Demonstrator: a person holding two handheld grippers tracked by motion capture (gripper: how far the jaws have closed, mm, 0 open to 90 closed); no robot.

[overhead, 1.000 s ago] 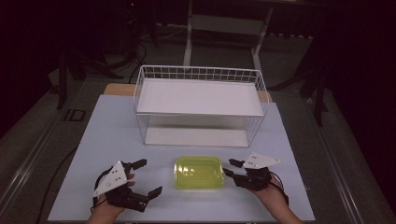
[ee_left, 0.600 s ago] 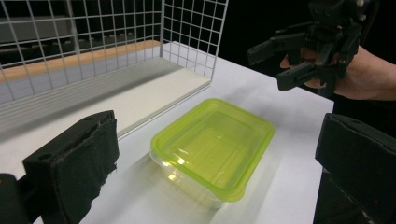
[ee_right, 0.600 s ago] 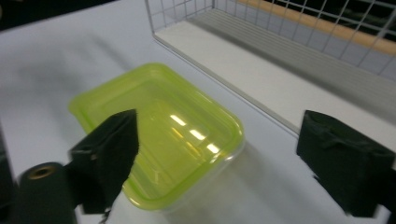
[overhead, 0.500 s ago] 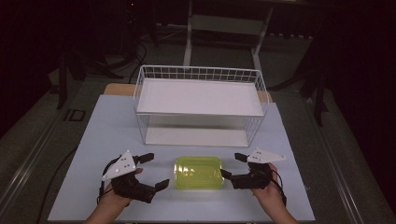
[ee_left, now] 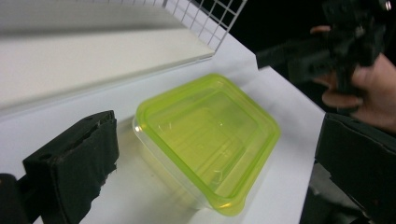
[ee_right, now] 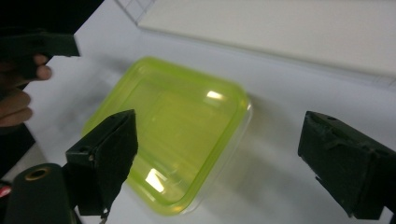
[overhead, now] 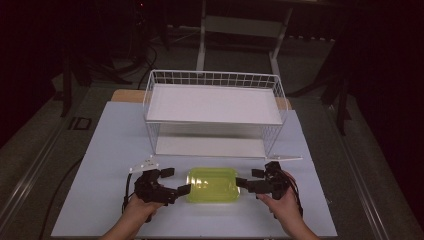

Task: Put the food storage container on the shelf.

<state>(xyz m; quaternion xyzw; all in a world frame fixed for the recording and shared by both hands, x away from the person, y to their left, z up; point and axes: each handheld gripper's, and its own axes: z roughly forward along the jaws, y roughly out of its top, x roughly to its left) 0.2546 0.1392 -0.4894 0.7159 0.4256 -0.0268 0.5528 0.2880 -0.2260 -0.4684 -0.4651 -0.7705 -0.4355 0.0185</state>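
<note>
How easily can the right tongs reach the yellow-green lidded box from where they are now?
Probably easily. The right tongs have just been opening and stand wide beside the box, with nothing between the pads. Bare table surrounds it; the left tongs wait at the opposite end.

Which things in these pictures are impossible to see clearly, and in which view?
- Container contents: high view, the green lid tints everything.
- Container's front corner: right gripper view, covered by the right gripper's own finger.
- Rack's lower shelf: high view, its back lies shadowed under the upper shelf.
</note>
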